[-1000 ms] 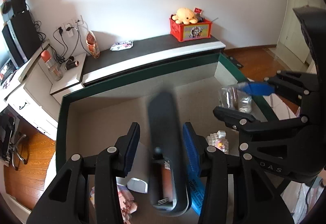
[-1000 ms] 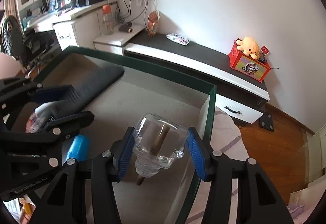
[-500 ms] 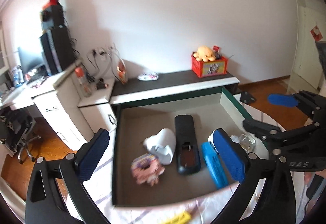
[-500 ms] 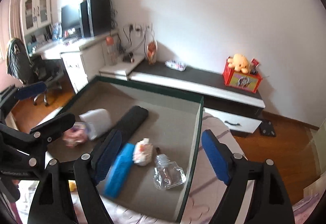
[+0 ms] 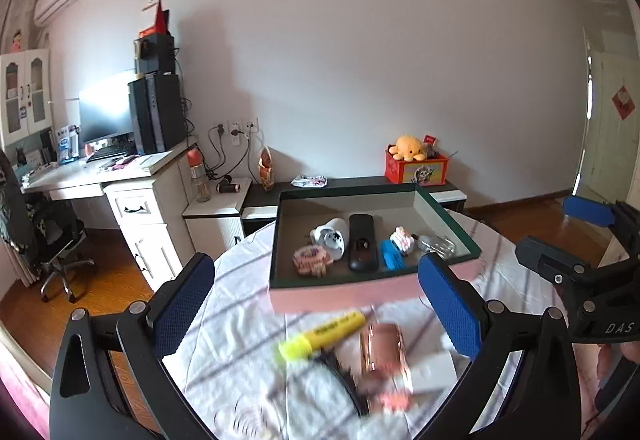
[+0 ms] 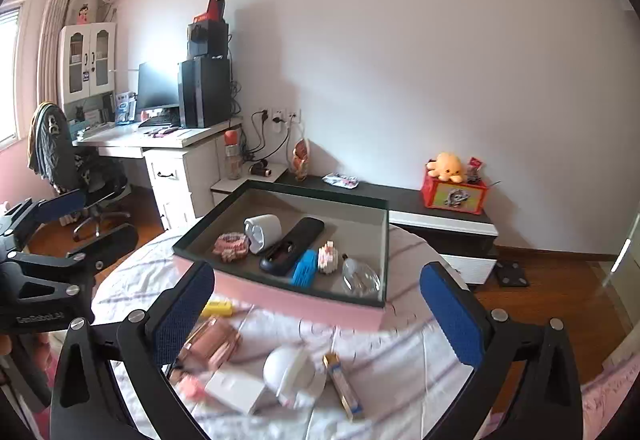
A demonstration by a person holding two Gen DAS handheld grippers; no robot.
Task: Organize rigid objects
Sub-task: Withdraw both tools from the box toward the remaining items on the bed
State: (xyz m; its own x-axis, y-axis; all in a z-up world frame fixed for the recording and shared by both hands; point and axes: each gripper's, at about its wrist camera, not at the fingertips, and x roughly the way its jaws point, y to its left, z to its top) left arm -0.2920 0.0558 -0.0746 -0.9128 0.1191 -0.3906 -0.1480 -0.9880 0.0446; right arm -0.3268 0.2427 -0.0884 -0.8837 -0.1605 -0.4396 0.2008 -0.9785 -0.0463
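A pink box with a dark green rim (image 5: 376,294) (image 6: 280,294) sits on the round table. It holds a black remote (image 5: 362,242) (image 6: 292,246), a white cup (image 5: 332,236) (image 6: 262,230), a blue block (image 5: 391,255) (image 6: 304,267), a glass bottle (image 5: 438,244) (image 6: 360,276) and small toys. My left gripper (image 5: 316,306) and right gripper (image 6: 318,310) are both wide open and empty, raised above the table's near side. A yellow marker (image 5: 320,334), a rose-gold case (image 5: 384,346) (image 6: 212,340) and a white round thing (image 6: 290,366) lie loose on the cloth.
The table has a white striped cloth (image 5: 240,320). Behind it stand a low black-and-white cabinet (image 6: 440,215) with a red crate (image 6: 454,195), a white desk (image 5: 132,183) with a computer, and an office chair (image 5: 48,236). Wood floor lies around.
Both grippers let go of the remote and the glass bottle, which now lie in the box. Both have opened wide and pulled back and up, away from the box.
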